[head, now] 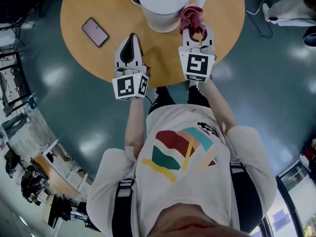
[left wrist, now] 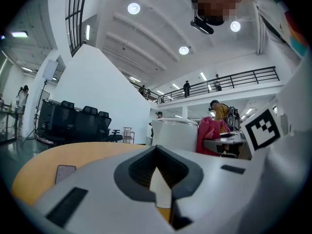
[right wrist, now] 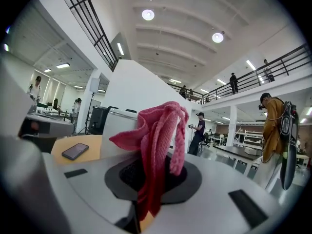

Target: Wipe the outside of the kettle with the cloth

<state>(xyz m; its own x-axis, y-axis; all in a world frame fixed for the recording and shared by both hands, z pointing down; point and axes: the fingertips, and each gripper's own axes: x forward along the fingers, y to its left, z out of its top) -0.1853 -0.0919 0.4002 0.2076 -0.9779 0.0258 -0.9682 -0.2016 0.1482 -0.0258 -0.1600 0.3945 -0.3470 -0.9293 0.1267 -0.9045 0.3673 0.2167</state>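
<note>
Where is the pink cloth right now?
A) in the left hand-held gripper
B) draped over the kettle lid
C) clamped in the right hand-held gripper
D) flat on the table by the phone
C: the cloth is pinched in the right hand-held gripper, beside the kettle.

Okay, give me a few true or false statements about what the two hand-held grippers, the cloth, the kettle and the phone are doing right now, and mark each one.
1. The right hand-held gripper is shut on the pink cloth. True.
2. The left hand-held gripper holds the phone. False: its jaws are together with nothing between them, and the phone lies on the table, apart from it.
3. The kettle stands on the round wooden table. True.
4. The kettle is black. False: it is white.
</note>
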